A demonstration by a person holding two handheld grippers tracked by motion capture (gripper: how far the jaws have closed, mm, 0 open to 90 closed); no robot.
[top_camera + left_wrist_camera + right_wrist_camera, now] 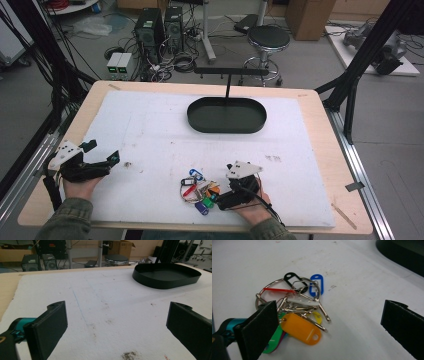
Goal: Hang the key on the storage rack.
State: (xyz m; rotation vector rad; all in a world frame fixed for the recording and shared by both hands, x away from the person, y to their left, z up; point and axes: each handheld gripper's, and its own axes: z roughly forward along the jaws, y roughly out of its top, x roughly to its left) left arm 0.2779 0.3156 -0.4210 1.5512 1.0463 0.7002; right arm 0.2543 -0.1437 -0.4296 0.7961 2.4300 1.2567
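A bunch of keys (197,191) on a metal ring, with orange, blue, red, black and green tags, lies on the white foam sheet (150,130) near the front edge. My right gripper (222,189) is open just right of the bunch. In the right gripper view the keys (297,312) lie between the jaws, toward the left one, and the orange tag (300,328) is nearest; my right gripper (329,312) holds nothing. My left gripper (102,151) rests open at the sheet's left edge, with bare foam between its jaws (117,312).
A black oval tray (225,129) stands empty at the back centre, with a black T-shaped bar (231,71) rising behind it. The tray (162,283) lies ahead and right of the left gripper. On the floor beyond the table are a stool (268,39) and computer towers (150,27).
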